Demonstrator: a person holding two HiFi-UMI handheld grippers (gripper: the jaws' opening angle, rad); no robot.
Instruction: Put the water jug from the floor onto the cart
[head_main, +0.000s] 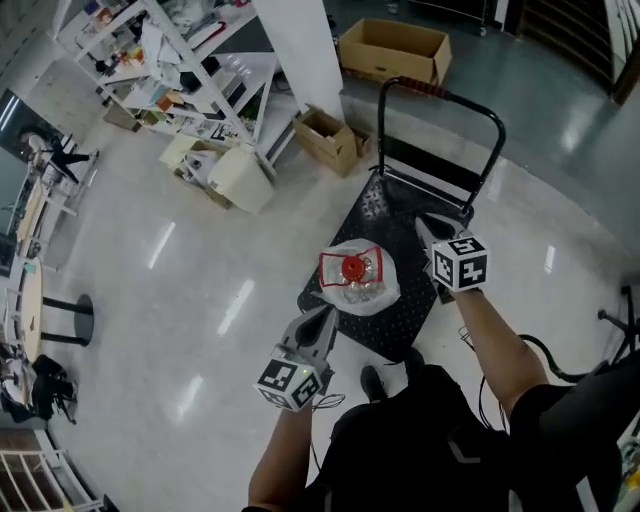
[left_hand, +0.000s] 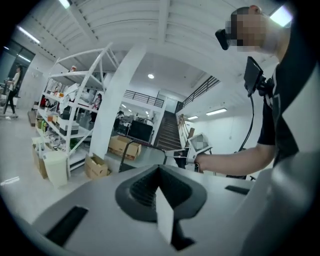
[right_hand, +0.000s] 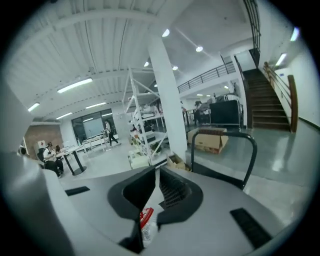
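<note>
The water jug (head_main: 357, 277), clear with a red cap and a plastic wrap round it, stands upright on the black cart platform (head_main: 400, 225). My left gripper (head_main: 326, 314) hovers just left of and below the jug in the head view, its jaws together with nothing in them. To the jug's right my right gripper (head_main: 422, 224) is held above the platform, apart from the jug. In the right gripper view a narrow slit shows between its jaws, and through it the red cap (right_hand: 146, 217) lies below. The cart handle (right_hand: 250, 145) rises ahead.
The cart's black handle (head_main: 440, 95) stands at its far end. Cardboard boxes (head_main: 395, 48) (head_main: 328, 140), a white bin (head_main: 240, 178), a white pillar (head_main: 295, 50) and cluttered shelving (head_main: 170, 70) lie beyond. A round table base (head_main: 70, 320) sits at the left, cables (head_main: 560, 360) at the right.
</note>
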